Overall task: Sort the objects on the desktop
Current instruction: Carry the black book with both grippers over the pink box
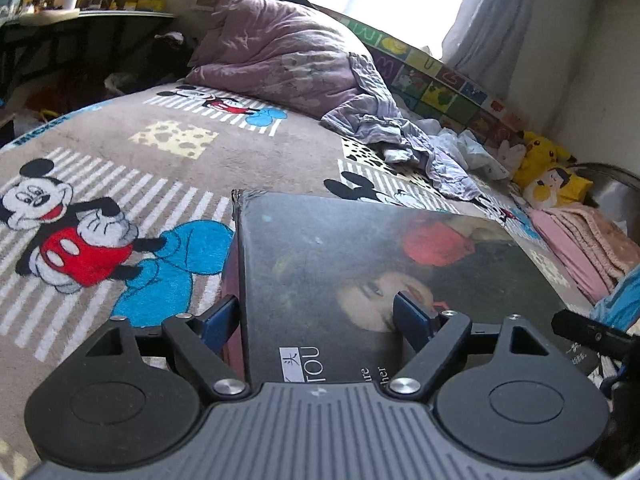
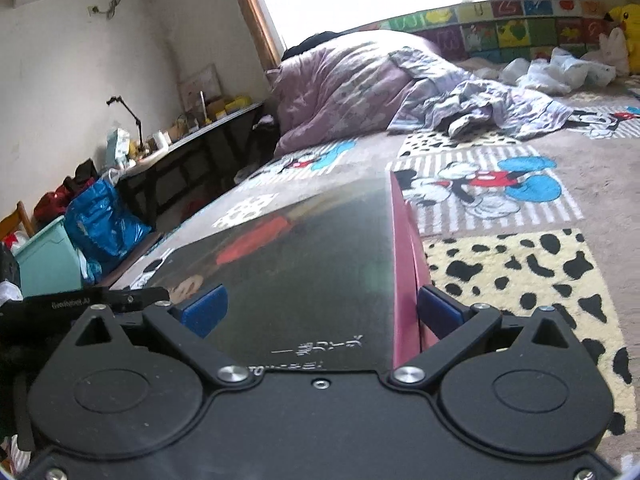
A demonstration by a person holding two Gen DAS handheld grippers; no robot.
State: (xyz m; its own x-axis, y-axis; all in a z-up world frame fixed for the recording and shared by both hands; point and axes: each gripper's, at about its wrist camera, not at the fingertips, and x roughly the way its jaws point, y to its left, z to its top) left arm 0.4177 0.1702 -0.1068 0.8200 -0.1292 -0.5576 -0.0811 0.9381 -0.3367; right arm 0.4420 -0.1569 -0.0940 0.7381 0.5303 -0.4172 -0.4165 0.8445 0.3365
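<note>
A teal bin (image 2: 44, 256) sits beside a blue bag (image 2: 102, 220), contents unclear.

A purple quilt (image 1: 280, 52) lies heaped on the cartoon-mouse blanket (image 1: 120, 152) beside yellow plush toys (image 1: 548, 168).

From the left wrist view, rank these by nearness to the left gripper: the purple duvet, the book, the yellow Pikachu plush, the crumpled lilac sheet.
1. book, between the left gripper fingers, dead ahead.
2. crumpled lilac sheet, mid-bed, ahead and right.
3. yellow Pikachu plush, far right by the wall.
4. purple duvet, heaped at the bed's far end under the window.
The plush and the sheet's far end are close to call.
</note>
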